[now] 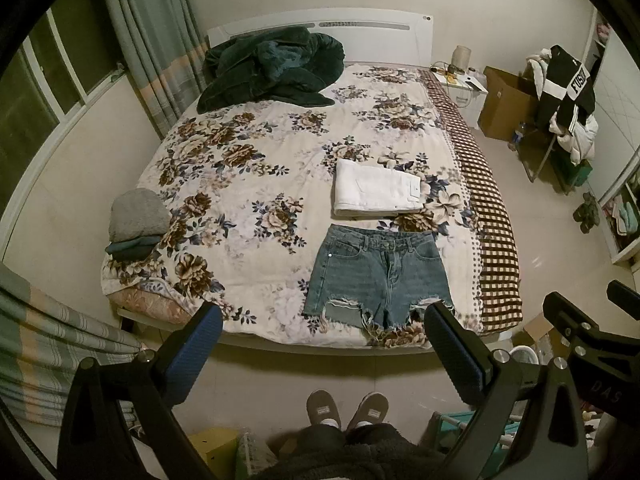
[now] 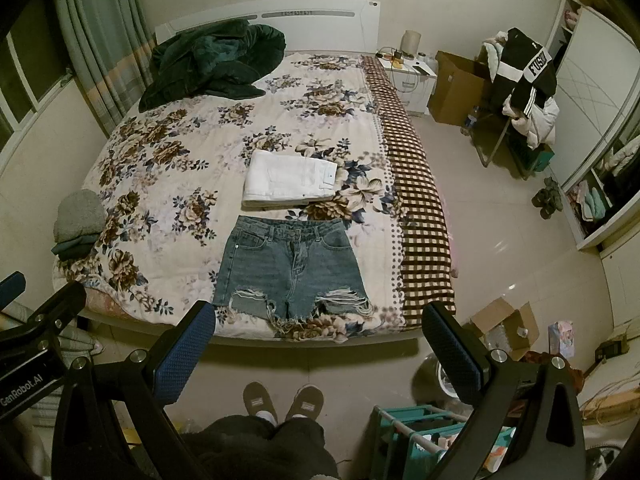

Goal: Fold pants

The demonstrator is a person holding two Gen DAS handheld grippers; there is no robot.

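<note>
Blue denim shorts (image 1: 378,276) with frayed hems lie flat and unfolded on the floral bedspread (image 1: 240,168), near the foot of the bed; they also show in the right wrist view (image 2: 290,270). A folded white pair of pants (image 1: 376,194) lies just beyond them, also in the right wrist view (image 2: 290,180). My left gripper (image 1: 324,336) is open and empty, held above the floor in front of the bed. My right gripper (image 2: 320,336) is also open and empty, at the same height, short of the shorts.
A dark green blanket (image 1: 272,68) is heaped at the headboard. A grey and green folded pile (image 1: 136,224) sits at the bed's left corner. A teal rack (image 2: 420,432) and cardboard boxes (image 2: 504,328) stand on the floor at right. My slippered feet (image 2: 282,402) are below.
</note>
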